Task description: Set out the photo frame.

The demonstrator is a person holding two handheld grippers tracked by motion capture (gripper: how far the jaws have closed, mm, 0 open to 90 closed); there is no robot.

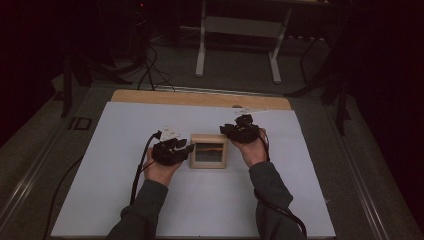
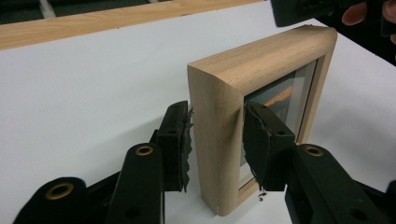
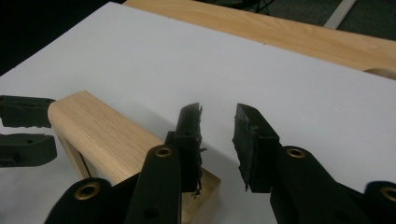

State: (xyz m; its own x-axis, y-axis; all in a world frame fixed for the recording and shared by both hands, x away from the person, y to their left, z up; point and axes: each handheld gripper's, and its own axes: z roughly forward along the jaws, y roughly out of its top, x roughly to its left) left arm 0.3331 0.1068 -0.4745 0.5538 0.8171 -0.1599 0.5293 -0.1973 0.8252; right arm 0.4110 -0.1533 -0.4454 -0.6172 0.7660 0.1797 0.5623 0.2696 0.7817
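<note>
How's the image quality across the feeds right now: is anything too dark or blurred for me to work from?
High view: dim, room behind nearly black, wooden frame small and its picture hard to read. Left gripper view: evenly lit, frame edge sharp between the left tool. Right gripper view: bright white board, right tool close and slightly soft.

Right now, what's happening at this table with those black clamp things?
A person holds a black hand-held gripper in each hand, working on a small light-wood picture frame standing upright on the white tabletop. The left hand-held gripper straddles the frame's left edge, its jaws around the wood. The right hand-held gripper is open above the frame's other end, gripping nothing.
</note>
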